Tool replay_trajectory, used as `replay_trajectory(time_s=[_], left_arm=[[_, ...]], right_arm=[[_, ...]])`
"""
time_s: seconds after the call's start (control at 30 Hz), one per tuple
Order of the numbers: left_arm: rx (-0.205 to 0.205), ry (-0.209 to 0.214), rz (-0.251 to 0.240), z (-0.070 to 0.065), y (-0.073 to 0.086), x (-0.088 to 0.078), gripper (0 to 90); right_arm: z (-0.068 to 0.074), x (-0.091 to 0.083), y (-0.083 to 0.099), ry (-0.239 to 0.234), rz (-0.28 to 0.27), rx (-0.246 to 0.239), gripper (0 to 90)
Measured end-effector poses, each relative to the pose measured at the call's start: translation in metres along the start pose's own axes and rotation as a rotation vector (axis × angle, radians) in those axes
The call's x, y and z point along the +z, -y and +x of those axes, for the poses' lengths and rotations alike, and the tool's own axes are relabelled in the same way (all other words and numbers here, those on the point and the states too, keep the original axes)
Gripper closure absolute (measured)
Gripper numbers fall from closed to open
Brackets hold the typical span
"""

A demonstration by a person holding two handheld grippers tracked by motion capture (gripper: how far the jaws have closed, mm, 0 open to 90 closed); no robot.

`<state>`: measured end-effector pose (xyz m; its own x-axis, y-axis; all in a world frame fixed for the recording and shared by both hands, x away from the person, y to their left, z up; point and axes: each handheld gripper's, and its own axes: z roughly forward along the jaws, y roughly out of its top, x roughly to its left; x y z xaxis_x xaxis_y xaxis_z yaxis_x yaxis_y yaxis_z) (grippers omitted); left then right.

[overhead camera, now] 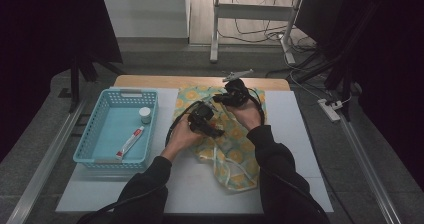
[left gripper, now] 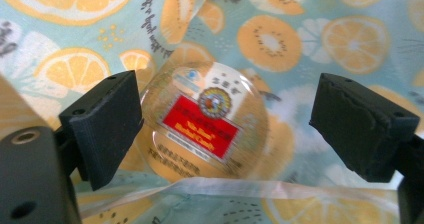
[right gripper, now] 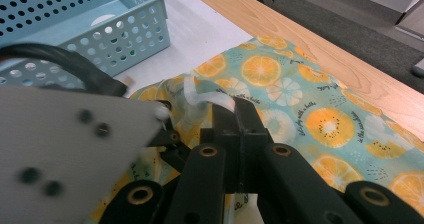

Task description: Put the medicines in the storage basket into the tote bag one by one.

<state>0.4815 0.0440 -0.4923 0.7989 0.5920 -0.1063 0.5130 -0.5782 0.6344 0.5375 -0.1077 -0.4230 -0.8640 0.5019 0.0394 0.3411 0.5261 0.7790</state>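
One round tin (left gripper: 205, 121) between spread left tool (left gripper: 225, 126) pads — inside fruit-print bag (left gripper: 300, 34).

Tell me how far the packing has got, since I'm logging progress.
Apparently done: a round tin lies inside the fruit-print bag, between the open left gripper. In hand: the right gripper pinches the bag's edge. Seemingly left: a toothpaste tube and small jar in the blue basket.

A grey floor (overhead camera: 150, 59) surrounds the wooden table (overhead camera: 200, 81), with a white desk frame (overhead camera: 216, 29) and loose cables (overhead camera: 260, 34) beyond
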Motion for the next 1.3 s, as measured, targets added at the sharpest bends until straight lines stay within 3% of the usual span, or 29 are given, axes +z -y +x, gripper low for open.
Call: replay_trajectory(time_s=[0.17, 0.3, 0.63, 0.77, 1.07, 1.3], left_arm=[[-0.008, 0.023, -0.017, -0.003, 0.003, -0.013, 11.7], [0.004, 0.007, -0.011, -0.006, 0.006, -0.023, 11.1], [0.002, 0.058, -0.051, -0.014, 0.02, -0.051, 5.4], [-0.028, 0.071, -0.095, -0.015, 0.028, -0.066, 2.6], [-0.048, 0.083, -0.133, -0.008, 0.05, -0.097, 2.3], [-0.085, 0.066, -0.159, 0.003, 0.07, -0.119, 0.0]], right_arm=[[0.003, 0.0, -0.001, -0.009, 0.002, -0.006, 90.0], [0.005, 0.0, 0.0, -0.017, 0.001, -0.012, 90.0], [0.006, -0.004, 0.001, -0.026, -0.003, -0.011, 90.0], [0.007, -0.004, 0.001, -0.031, -0.003, -0.014, 89.9], [0.008, -0.003, 0.004, -0.033, 0.003, -0.016, 89.9], [0.007, -0.004, 0.005, -0.03, 0.003, -0.015, 89.9]])
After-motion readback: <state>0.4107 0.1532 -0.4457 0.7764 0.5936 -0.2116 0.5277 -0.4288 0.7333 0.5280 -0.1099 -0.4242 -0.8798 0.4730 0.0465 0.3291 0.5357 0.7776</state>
